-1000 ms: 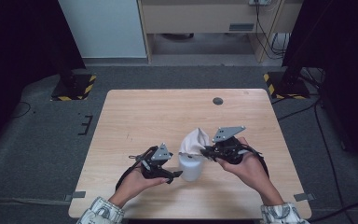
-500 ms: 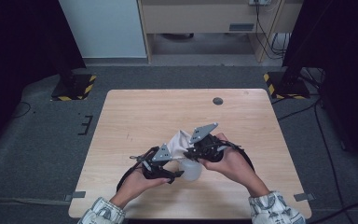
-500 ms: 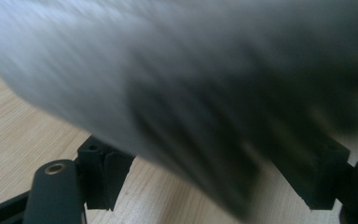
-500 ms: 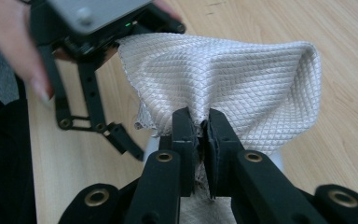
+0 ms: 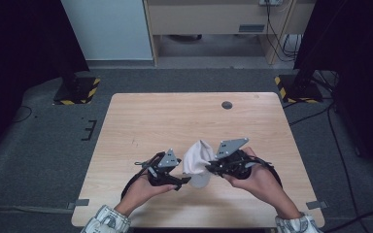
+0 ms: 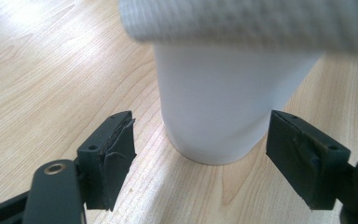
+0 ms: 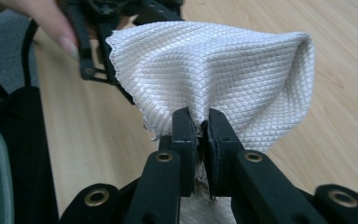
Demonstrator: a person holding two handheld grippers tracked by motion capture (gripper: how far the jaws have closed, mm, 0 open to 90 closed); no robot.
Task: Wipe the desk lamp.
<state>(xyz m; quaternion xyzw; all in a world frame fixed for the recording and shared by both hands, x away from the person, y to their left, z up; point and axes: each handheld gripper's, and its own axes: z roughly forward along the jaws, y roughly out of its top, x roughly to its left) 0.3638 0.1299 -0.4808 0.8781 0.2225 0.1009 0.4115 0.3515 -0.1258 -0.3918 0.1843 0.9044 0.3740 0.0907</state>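
In the high view, low in the frame and a little right of its centre, a white cup (image 5: 199, 180) stands upright on the wooden table (image 5: 184, 116), with a white cloth (image 5: 196, 155) draped over its top and rising above it. The left gripper (image 5: 183, 179) comes in from the left at the cup's base, and the right gripper (image 5: 209, 169) meets the cloth from the right. The work looks like wiping the cup with the cloth, and by this view it is underway rather than finished: the cloth is on the cup, but nothing shows whether the inside has been reached. In the left gripper view, the cup (image 6: 223, 98) fills the upper middle, its foot resting on the table (image 6: 42, 70), and the hem of the cloth (image 6: 242, 21) hangs across the top edge of the frame over the cup's wall. The left gripper (image 6: 200, 149) has its jaws spread wide to either side of the cup's base, neither one touching it, so the cup is not yet steadied; clamping it seems to be what is left on this side. In the right gripper view, the right gripper (image 7: 201, 135) has its jaws pressed together at the lower centre on a pinch of the cloth (image 7: 214, 70), which balloons upward in a diamond-textured dome. What the cup holds cannot be told, since the cloth covers its mouth.
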